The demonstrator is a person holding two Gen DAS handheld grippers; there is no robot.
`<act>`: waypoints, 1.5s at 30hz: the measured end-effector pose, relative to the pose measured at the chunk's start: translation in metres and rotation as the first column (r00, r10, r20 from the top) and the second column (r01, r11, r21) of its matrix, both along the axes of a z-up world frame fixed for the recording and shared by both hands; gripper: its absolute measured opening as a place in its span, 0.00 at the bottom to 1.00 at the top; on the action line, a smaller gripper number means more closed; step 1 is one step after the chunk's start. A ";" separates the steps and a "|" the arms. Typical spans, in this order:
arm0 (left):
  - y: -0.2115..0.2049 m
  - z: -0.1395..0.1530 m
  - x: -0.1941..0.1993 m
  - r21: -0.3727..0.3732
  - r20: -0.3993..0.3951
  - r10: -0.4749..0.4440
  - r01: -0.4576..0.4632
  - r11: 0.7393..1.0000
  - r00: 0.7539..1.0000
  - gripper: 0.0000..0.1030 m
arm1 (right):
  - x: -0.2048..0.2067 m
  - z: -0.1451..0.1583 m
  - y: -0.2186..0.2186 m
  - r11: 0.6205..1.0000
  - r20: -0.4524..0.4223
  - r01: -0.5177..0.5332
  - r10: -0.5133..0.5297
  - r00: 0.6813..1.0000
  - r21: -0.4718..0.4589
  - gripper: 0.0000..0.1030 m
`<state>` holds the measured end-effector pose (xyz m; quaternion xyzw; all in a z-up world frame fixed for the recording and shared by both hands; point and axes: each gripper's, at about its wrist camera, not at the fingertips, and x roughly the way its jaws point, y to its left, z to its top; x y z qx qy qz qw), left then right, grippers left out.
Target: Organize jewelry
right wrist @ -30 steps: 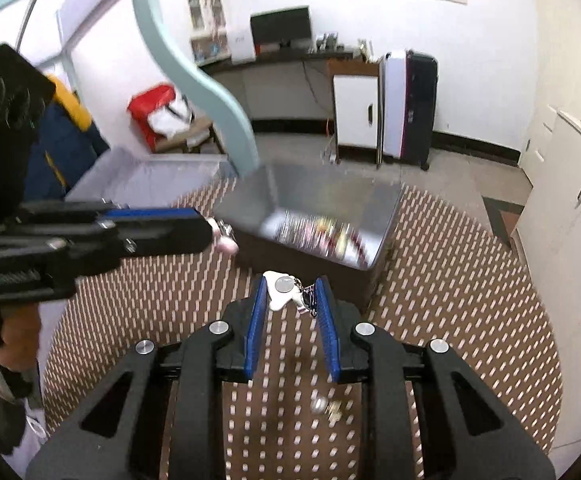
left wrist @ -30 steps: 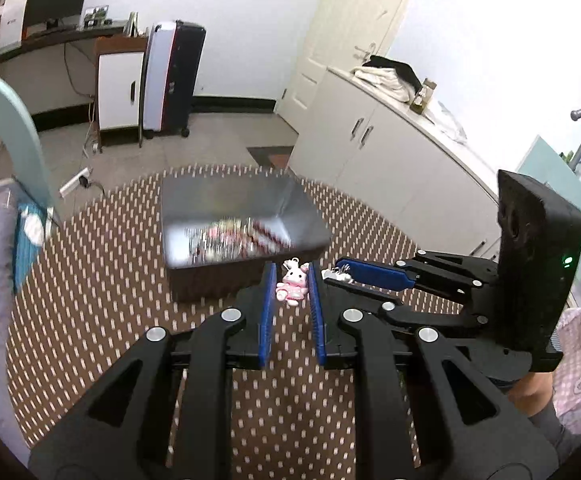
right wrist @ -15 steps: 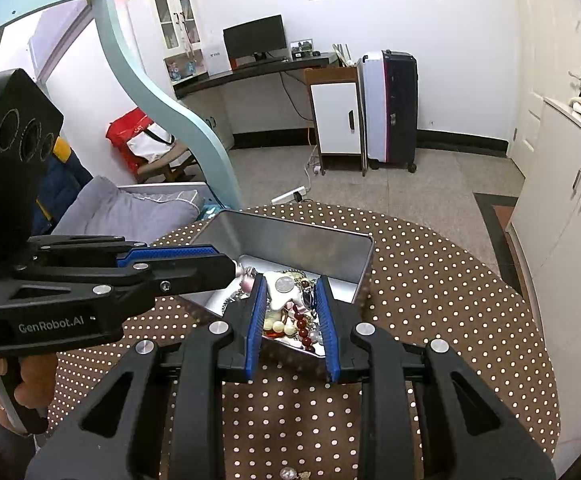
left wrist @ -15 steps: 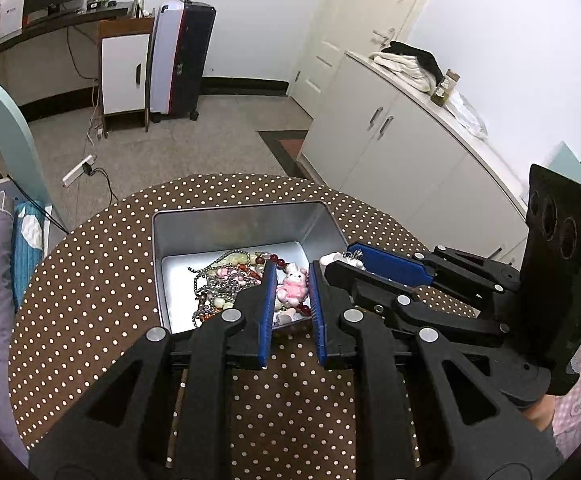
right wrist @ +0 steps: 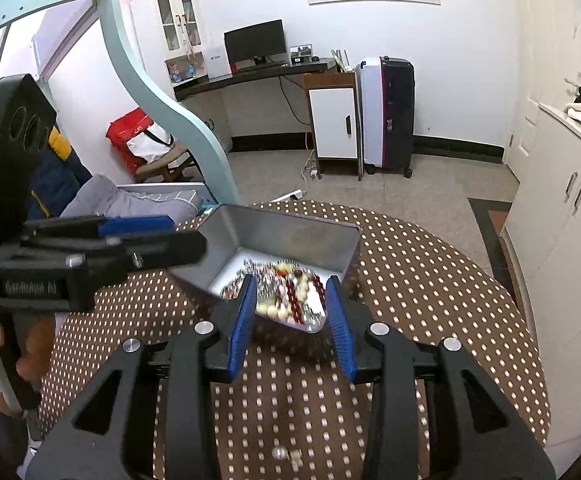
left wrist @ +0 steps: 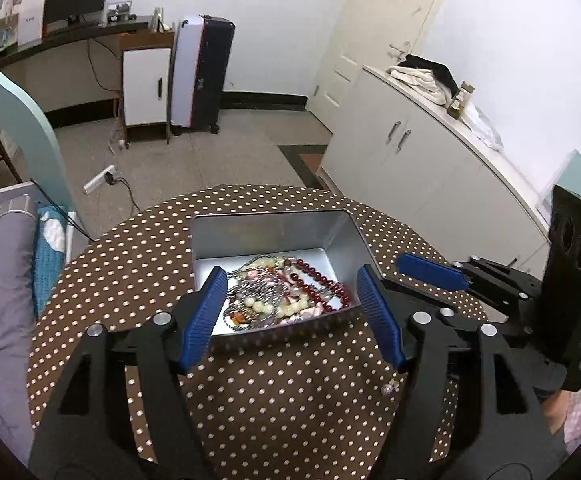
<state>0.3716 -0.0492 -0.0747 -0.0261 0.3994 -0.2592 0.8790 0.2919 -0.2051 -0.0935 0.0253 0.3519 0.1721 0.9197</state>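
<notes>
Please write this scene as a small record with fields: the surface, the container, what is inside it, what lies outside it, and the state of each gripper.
surface: round table with brown polka-dot cloth
container: open metal tin, no lid seen
contents: tangled jewelry pile with red bead string and cream beads
outside tin: small silver trinket on the cloth
left gripper: jaws opening, nothing between them
right gripper: jaws opening, nothing held

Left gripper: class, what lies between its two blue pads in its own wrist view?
The left gripper, jaws opening, grips nothing; between its pads the left wrist view shows the metal tin holding the jewelry.
</notes>
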 end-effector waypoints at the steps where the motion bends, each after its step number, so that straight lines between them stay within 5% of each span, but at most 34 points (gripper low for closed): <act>1: 0.001 0.000 -0.004 0.012 0.010 0.003 -0.003 1.000 1.000 0.65 | -0.006 -0.001 -0.002 1.000 -0.002 -0.003 0.003 1.000 -0.008 0.32; 10: 0.027 -0.003 -0.033 0.105 0.067 0.085 -0.092 0.990 0.994 0.65 | -0.052 -0.039 0.004 0.990 -0.089 -0.052 0.041 0.995 -0.133 0.32; 20: 0.048 -0.012 -0.046 0.120 0.041 0.112 -0.116 0.986 0.993 0.66 | -0.062 -0.073 0.020 0.969 -0.143 -0.083 0.050 0.988 -0.232 0.32; 26: 0.053 -0.013 -0.041 0.099 0.026 0.124 -0.126 0.987 0.992 0.66 | -0.060 -0.077 0.023 0.960 -0.140 -0.103 0.068 0.988 -0.258 0.09; 28: 0.055 -0.014 -0.037 0.084 0.014 0.134 -0.135 0.987 0.991 0.66 | -0.059 -0.078 0.022 0.961 -0.143 -0.109 0.074 0.987 -0.254 0.09; 45: 0.042 -0.030 0.016 0.073 -0.034 0.189 -0.186 0.980 0.981 0.65 | -0.005 -0.008 -0.011 0.996 0.035 0.029 -0.026 0.999 -0.089 0.09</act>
